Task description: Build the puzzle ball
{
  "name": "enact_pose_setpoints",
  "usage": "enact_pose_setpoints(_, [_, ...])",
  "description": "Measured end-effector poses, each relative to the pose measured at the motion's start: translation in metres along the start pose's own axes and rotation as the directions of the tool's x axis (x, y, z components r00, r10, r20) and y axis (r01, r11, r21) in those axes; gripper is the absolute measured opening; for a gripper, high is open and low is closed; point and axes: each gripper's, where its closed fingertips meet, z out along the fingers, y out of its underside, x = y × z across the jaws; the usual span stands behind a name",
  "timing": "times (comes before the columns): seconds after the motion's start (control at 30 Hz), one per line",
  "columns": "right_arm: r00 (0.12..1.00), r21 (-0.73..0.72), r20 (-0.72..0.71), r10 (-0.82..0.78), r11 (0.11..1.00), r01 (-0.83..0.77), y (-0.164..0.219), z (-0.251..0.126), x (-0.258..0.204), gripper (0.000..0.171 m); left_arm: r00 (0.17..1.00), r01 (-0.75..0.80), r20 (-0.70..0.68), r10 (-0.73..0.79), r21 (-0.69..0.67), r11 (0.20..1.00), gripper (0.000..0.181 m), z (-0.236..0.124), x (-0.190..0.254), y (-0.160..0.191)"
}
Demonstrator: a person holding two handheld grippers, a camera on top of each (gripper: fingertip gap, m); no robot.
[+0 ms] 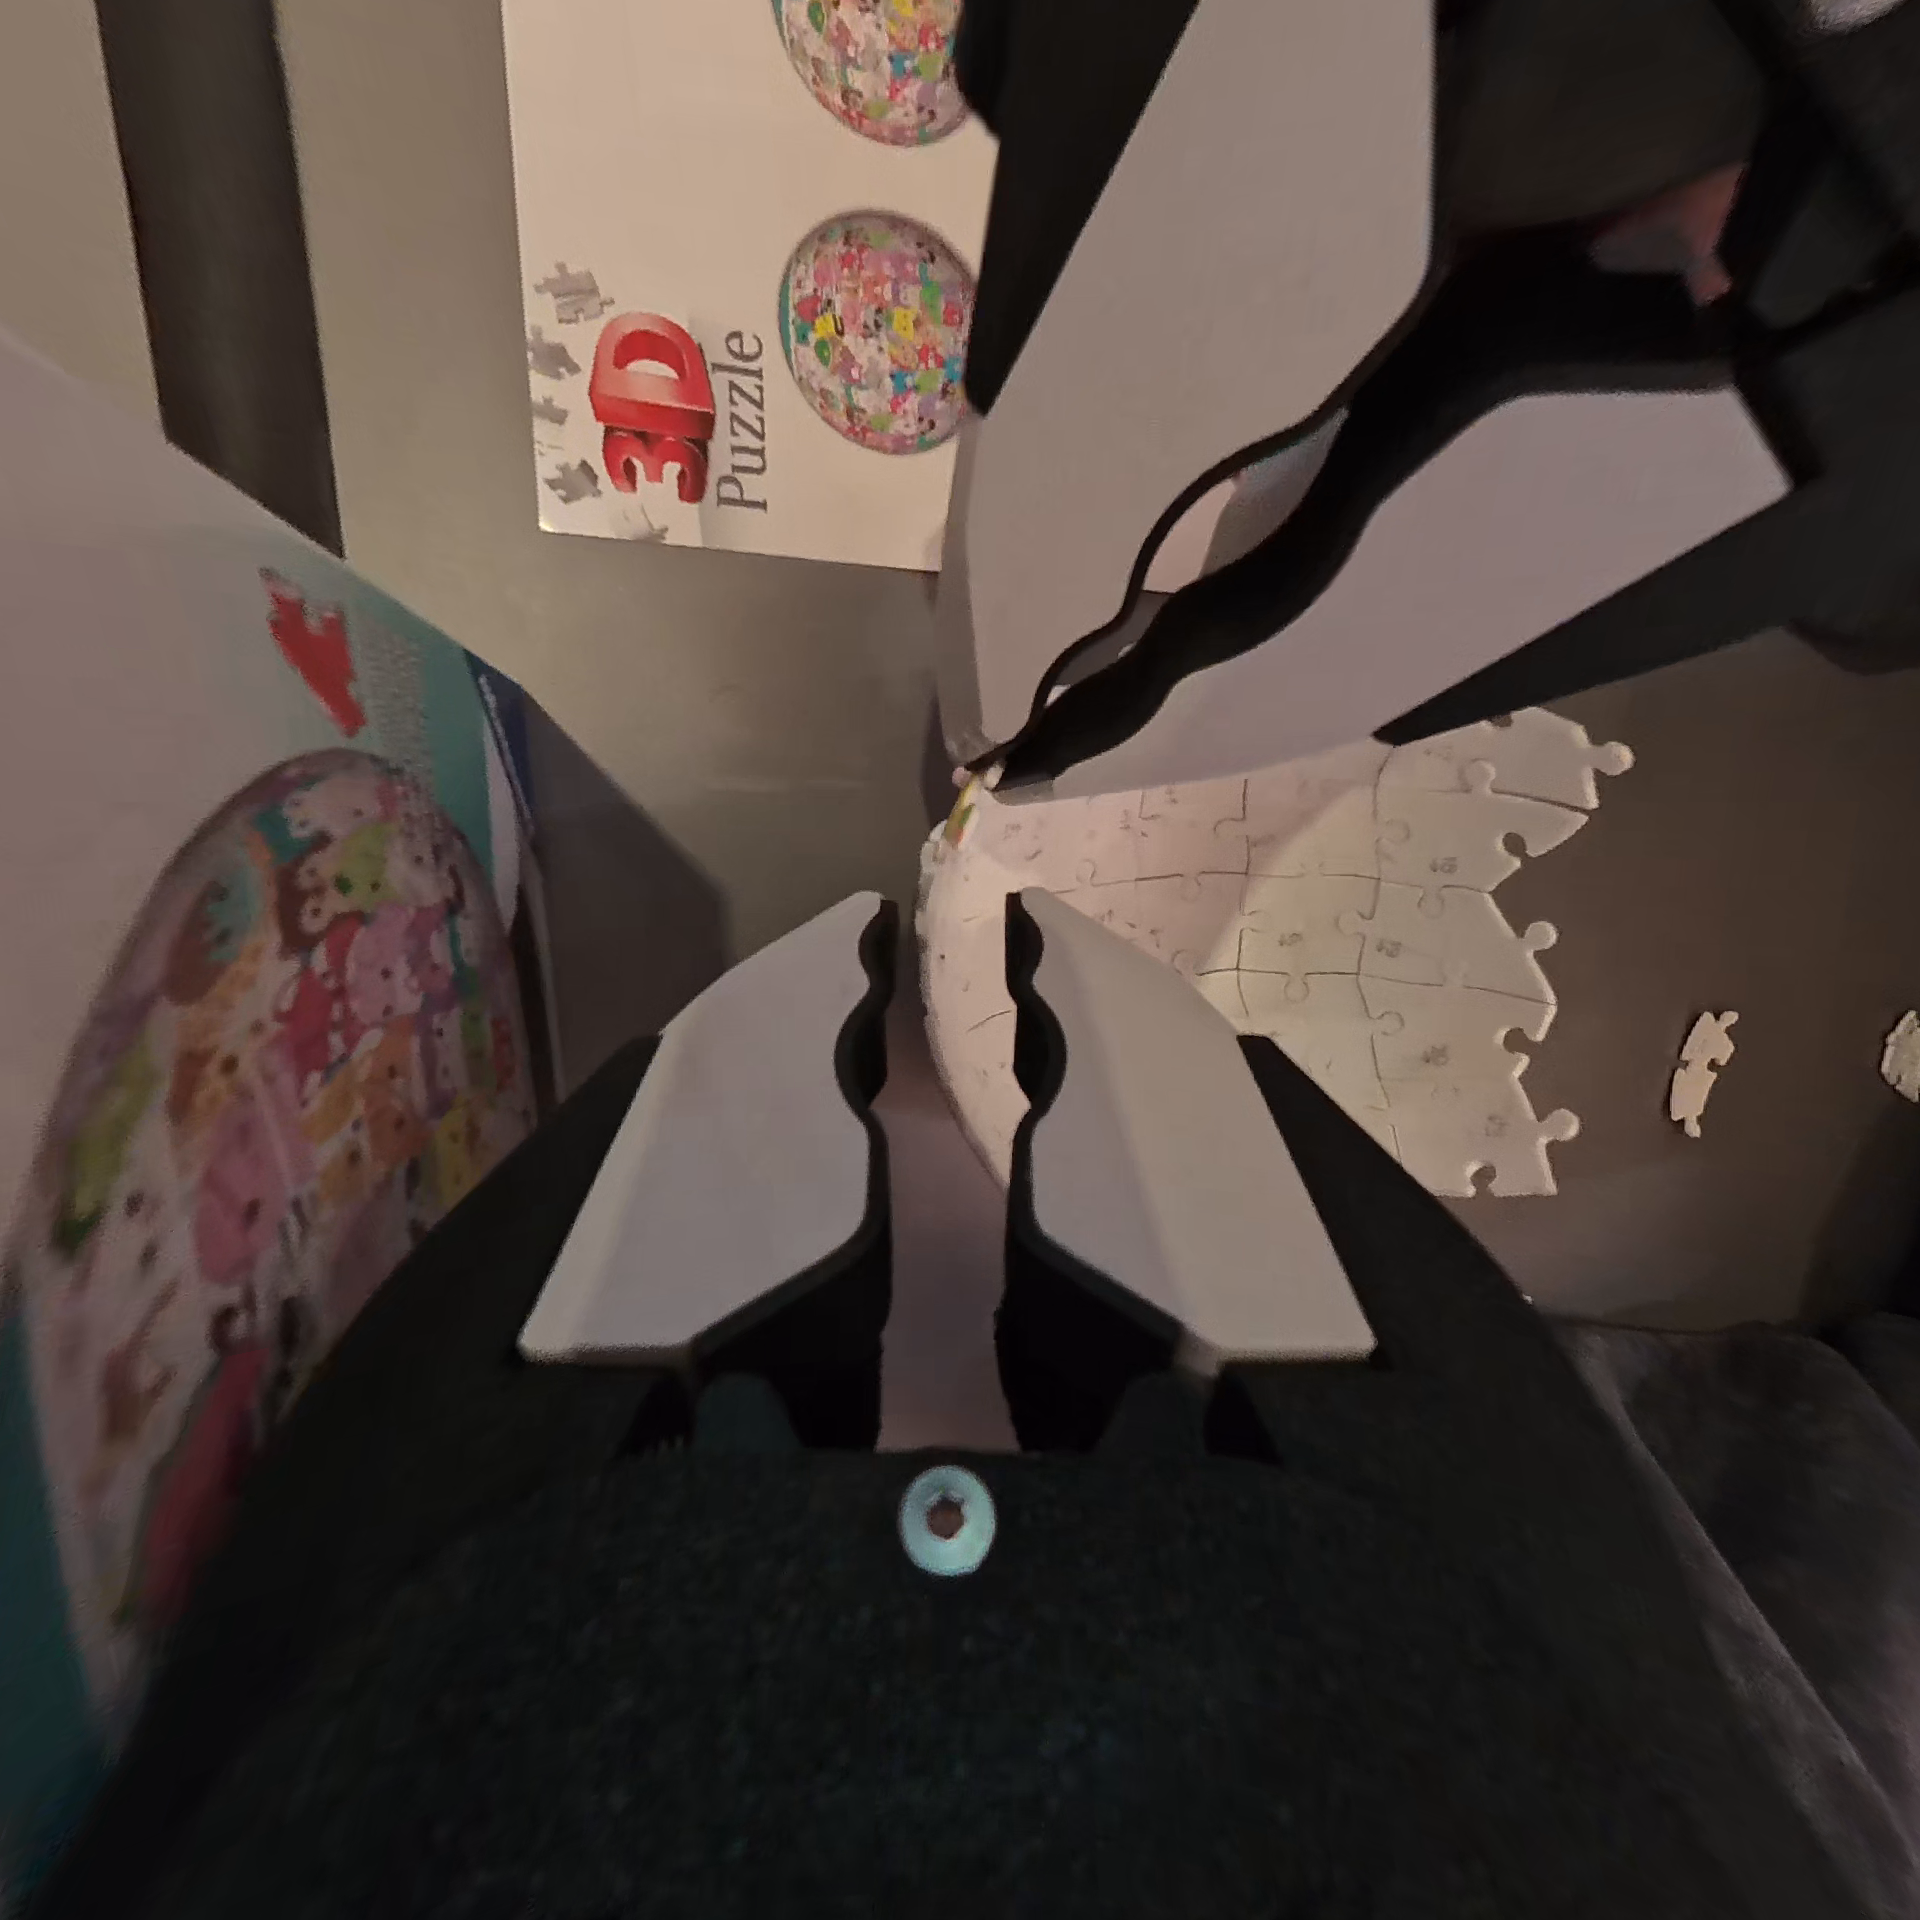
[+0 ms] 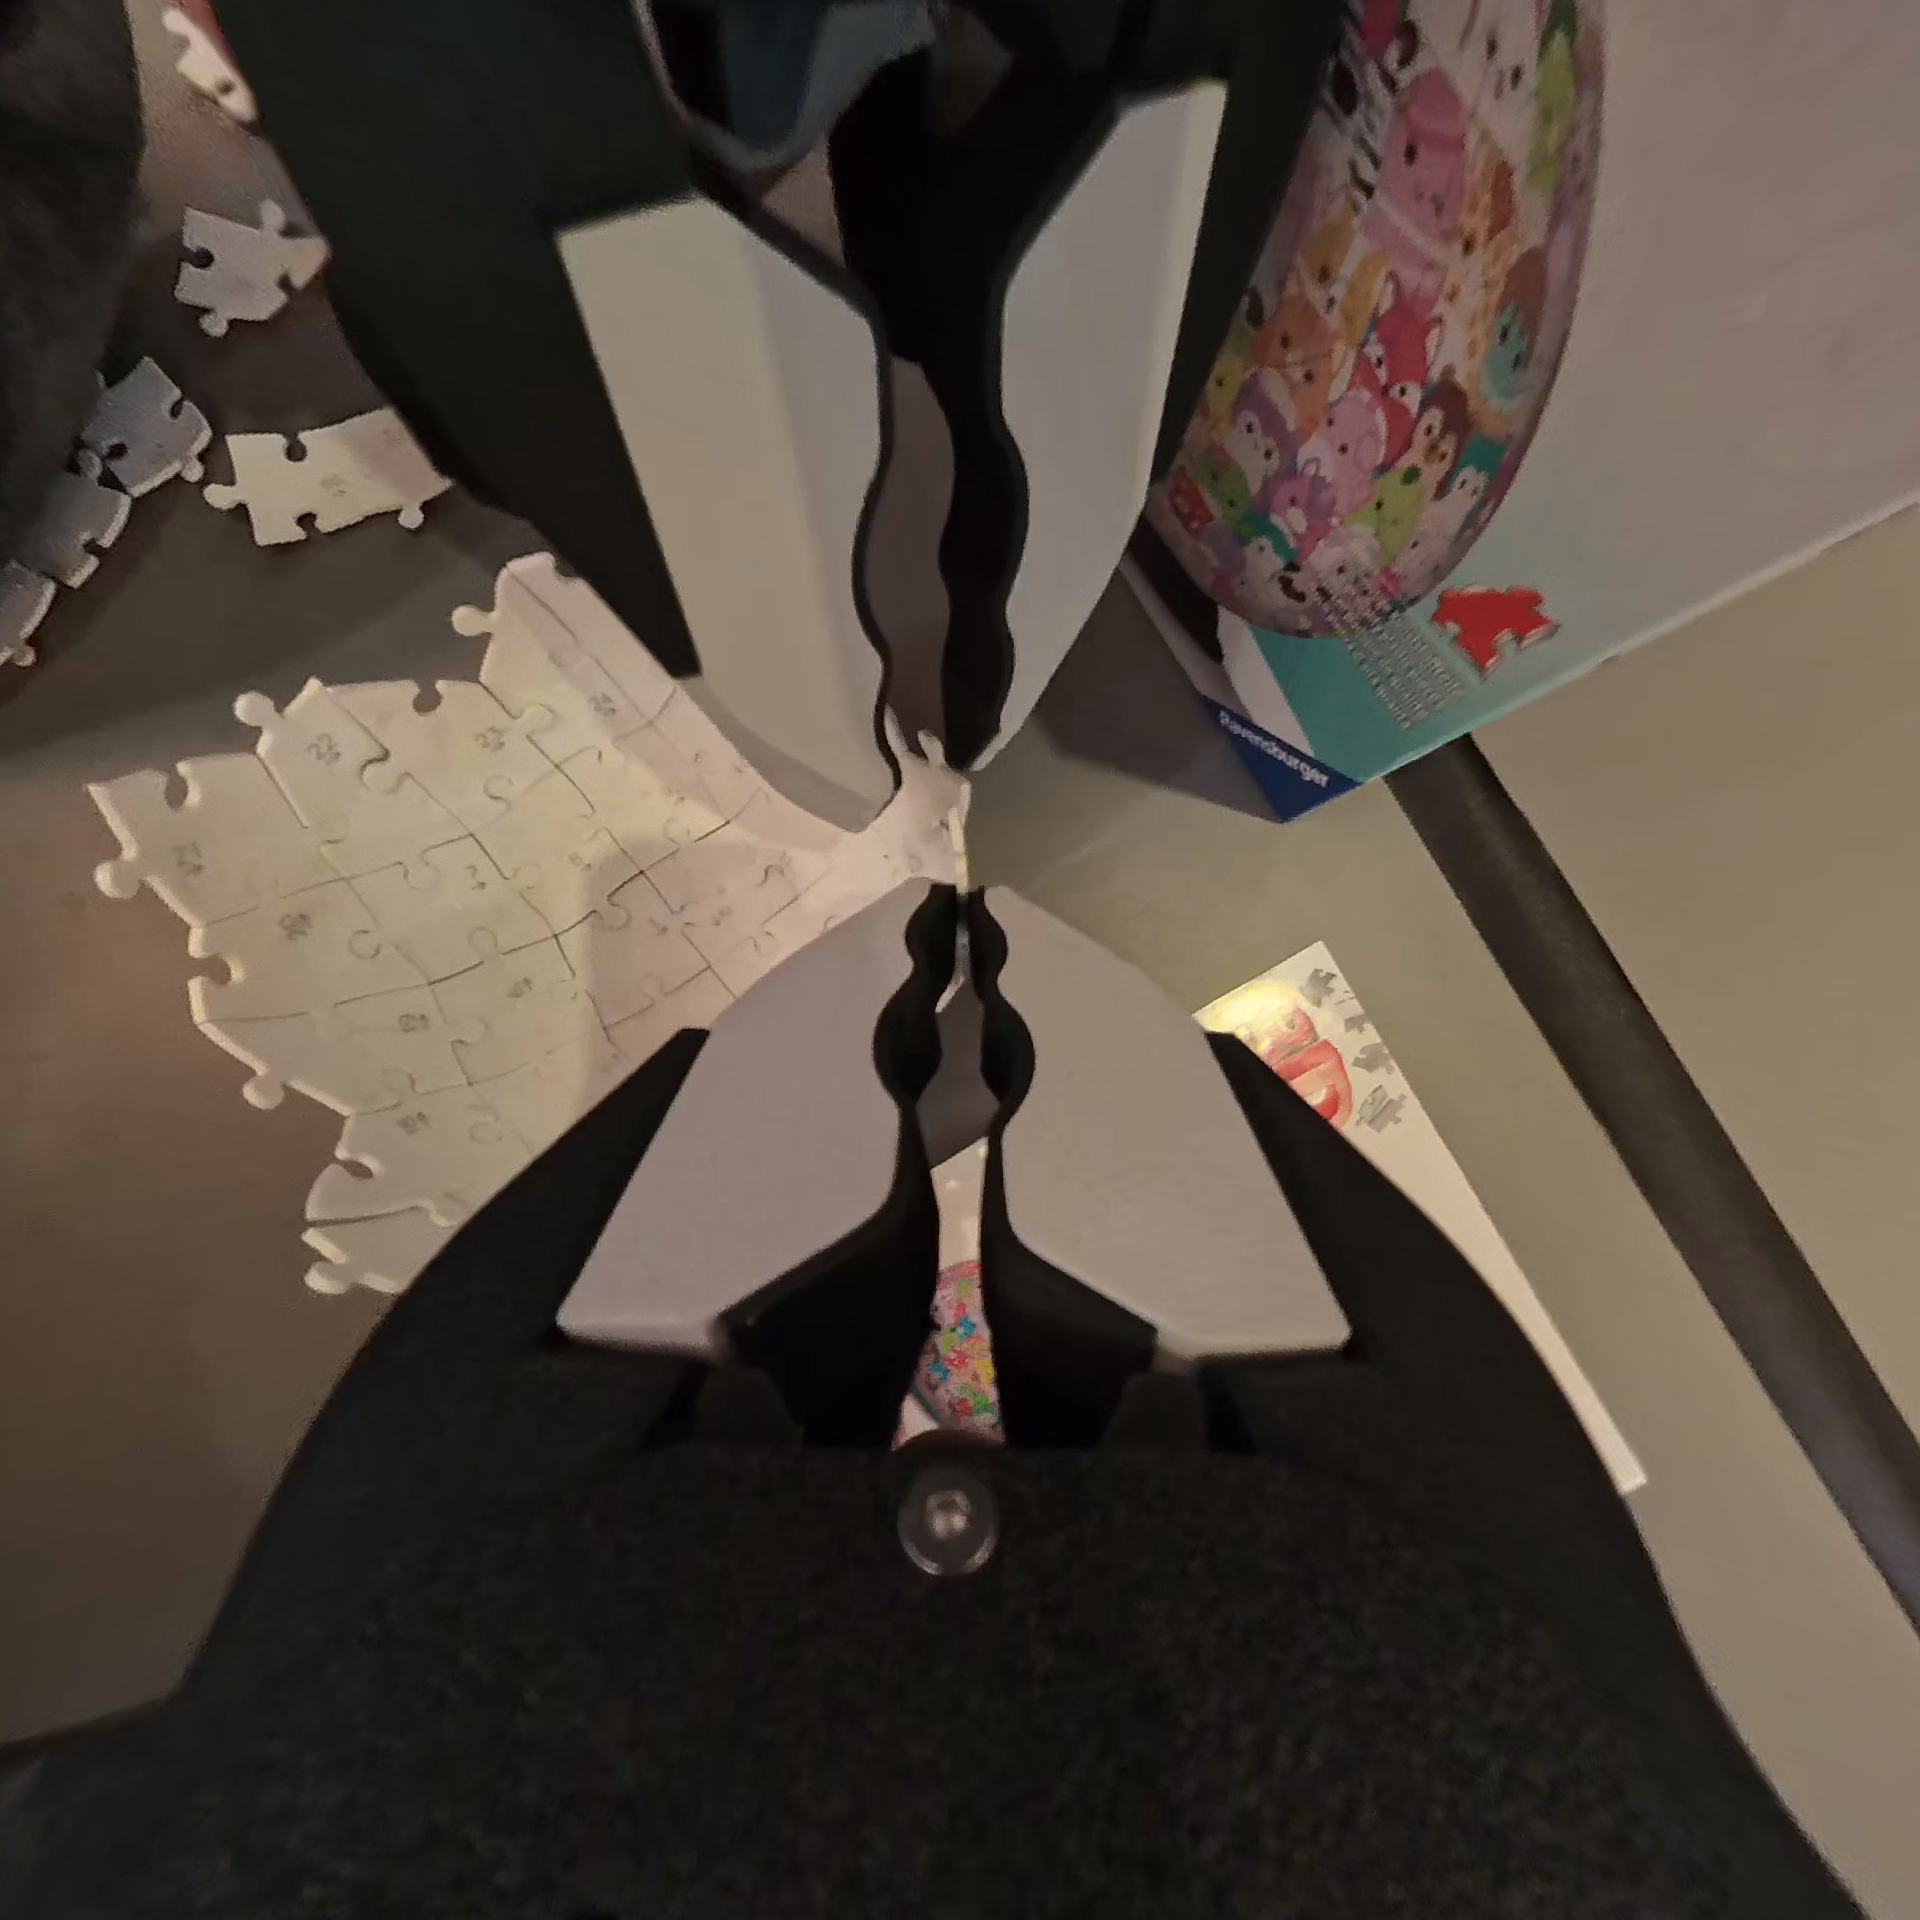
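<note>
The grey tabletop [image 1: 810, 644] carries everything. Ahead of the left gripper's fingers lies a white instruction sheet [image 1: 675, 260] printed with colourful balls. To their left stands the teal puzzle box [image 1: 260, 987], its ball picture facing the camera. To their right, two loose white puzzle pieces [image 1: 1704, 1055] lie apart. In the right wrist view, more loose pieces [image 2: 322, 473] lie scattered at upper left.

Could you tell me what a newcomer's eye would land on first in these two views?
Most striking is the curved white sheet of joined puzzle pieces at centre, its blank backs up, pinched along one edge by the left tongs and the right tongs, meeting tip to tip. Next comes the colourful puzzle box, standing at the far left of the left wrist view, and loose pieces on the grey table.
</note>
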Motion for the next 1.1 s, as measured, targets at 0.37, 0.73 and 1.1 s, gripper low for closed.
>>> enact_pose_setpoints(0.37, [0.997,-0.003,0.016,-0.071,0.997,0.071,-0.0014,0.0013,0.0009,0.002,0.999,0.007,-0.053,-0.006,0.017,1.0,0.013,0.0075,-0.0001,0.0004])
enact_pose_setpoints(0.73, [0.994,-0.027,0.014,-0.11,0.994,0.11,0.0,0.0045,-0.0025,0.003,1.0,0.008,-0.029,-0.009,-0.017,1.0,0.002,0.0075,-0.0021,0.0072])
enact_pose_setpoints(1.1, [0.983,-0.066,-0.039,-0.178,0.982,0.176,-0.0005,0.0063,-0.0013,0.004,0.999,0.006,-0.04,-0.007,-0.012,1.0,0.002,0.0073,-0.0012,0.0071])
